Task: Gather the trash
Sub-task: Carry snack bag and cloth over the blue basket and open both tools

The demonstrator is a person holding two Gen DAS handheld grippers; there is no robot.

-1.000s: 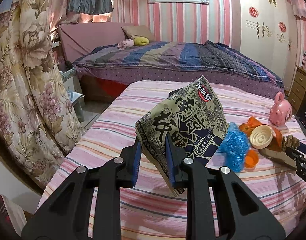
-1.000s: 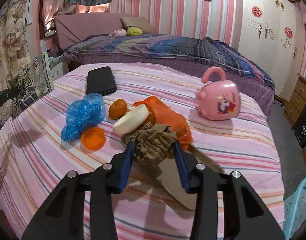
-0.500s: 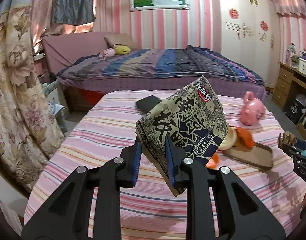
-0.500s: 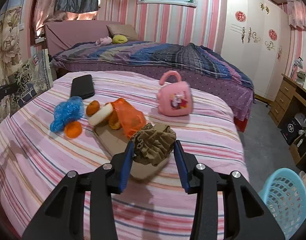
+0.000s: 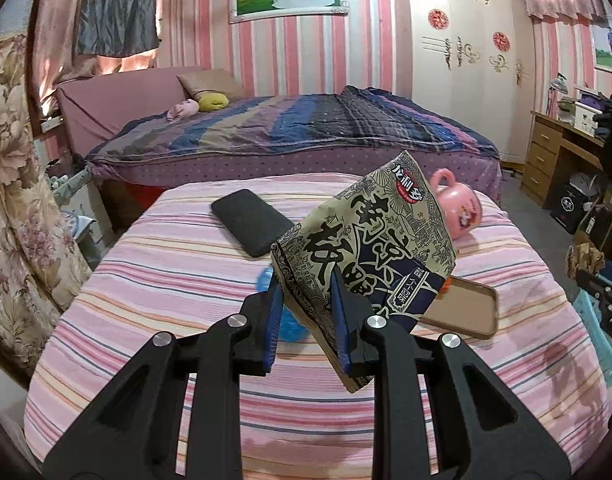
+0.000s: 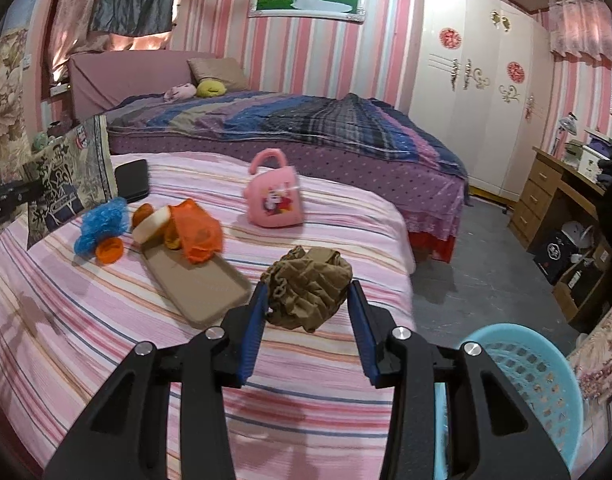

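Left gripper jaws pinch snack bag, hiding blue wrapper beyond. Right gripper jaws clamp crumpled brown paper; blue basket lower right, phone case left on bed.

Ahead of us on the striped bedspread we see a pink toy purse, a black phone and a tan tray.

Two black handheld grippers with blue-padded fingers point forward and slightly downward, the left gripper clamped on the lower part of a printed olive-and-navy foil snack bag, the right gripper pinching a crumpled brown paper wad between its pads.
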